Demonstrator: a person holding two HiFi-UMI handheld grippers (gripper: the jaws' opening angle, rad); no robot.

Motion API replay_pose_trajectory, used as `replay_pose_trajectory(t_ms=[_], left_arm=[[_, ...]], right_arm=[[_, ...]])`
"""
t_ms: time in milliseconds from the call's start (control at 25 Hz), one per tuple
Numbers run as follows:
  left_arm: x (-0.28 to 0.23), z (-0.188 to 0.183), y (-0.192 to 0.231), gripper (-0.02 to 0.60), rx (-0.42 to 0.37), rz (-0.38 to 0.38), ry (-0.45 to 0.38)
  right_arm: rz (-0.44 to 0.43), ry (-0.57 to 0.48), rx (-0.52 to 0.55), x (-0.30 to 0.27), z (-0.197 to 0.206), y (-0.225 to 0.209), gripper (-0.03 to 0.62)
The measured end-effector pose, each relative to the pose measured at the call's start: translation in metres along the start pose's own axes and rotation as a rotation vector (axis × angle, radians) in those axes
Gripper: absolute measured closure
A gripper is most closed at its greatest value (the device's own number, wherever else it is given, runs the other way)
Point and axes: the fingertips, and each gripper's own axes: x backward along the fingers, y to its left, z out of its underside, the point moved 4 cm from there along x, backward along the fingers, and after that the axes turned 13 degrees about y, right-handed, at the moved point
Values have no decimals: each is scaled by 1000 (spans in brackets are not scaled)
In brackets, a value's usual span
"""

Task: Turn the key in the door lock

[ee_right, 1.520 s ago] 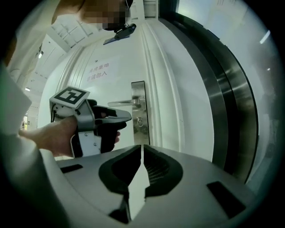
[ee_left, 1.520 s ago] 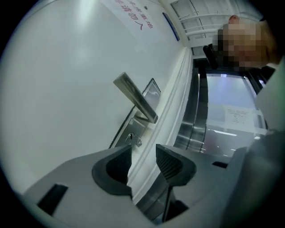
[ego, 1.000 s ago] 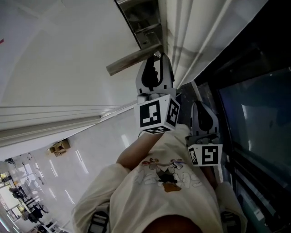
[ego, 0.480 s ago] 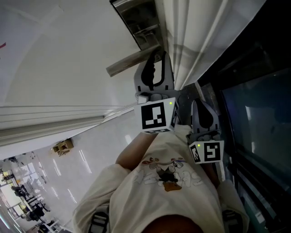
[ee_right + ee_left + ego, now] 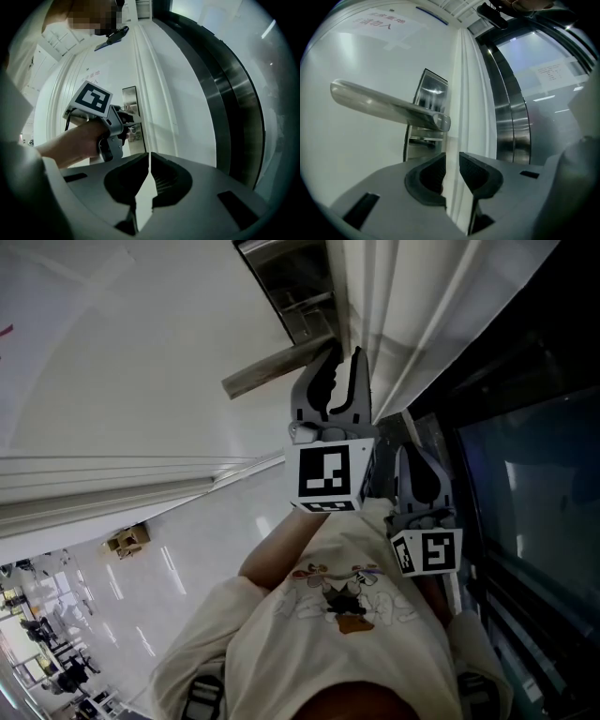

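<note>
A steel lever handle (image 5: pixel 389 105) juts from a metal lock plate (image 5: pixel 423 123) on the white door (image 5: pixel 351 154). My left gripper (image 5: pixel 452 158) sits just below the handle's tip. Its jaws are closing to a narrow gap that shows only the white door edge, with nothing between the pads. From the head view the left gripper (image 5: pixel 337 362) reaches up beside the handle (image 5: pixel 277 367) and the plate (image 5: pixel 298 298). The right gripper view shows the left gripper (image 5: pixel 123 123) at the plate (image 5: pixel 131 101). I cannot make out the key. My right gripper (image 5: pixel 150 160) hangs back, shut and empty.
A white door frame (image 5: pixel 464 93) runs up beside the plate, with steel trim and a glass panel (image 5: pixel 534 79) to its right. A paper notice (image 5: pixel 377 26) is taped on the door above the handle. The person's arm and shirt (image 5: pixel 337 615) fill the lower head view.
The left gripper has shifted up and right toward the door edge and rolled, so its cube now faces the head camera squarely. The right gripper has stayed put.
</note>
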Motion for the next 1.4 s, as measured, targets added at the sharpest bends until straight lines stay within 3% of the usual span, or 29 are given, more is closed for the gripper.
replay_pose_trajectory(t_ms=[240, 400, 640, 1040, 1160, 1320, 1400], left_arm=[[7, 1, 0, 486, 20, 10, 2], [20, 11, 1, 486, 77, 22, 3], [23, 25, 22, 486, 151, -24, 31], [13, 26, 32, 486, 381, 96, 10], [13, 24, 31, 486, 316, 51, 15], [12, 20, 26, 485, 50, -48, 62], [12, 18, 24, 485, -35, -65, 78]], right_arm=[[3, 6, -1, 1, 1, 2, 575], [4, 10, -1, 0, 2, 5, 575], [2, 9, 2, 1, 2, 8, 576], [20, 3, 6, 2, -1, 10, 576], [25, 5, 4, 3, -1, 9, 576], [28, 3, -5, 2, -1, 7, 575], [25, 3, -9, 1, -1, 7, 576]])
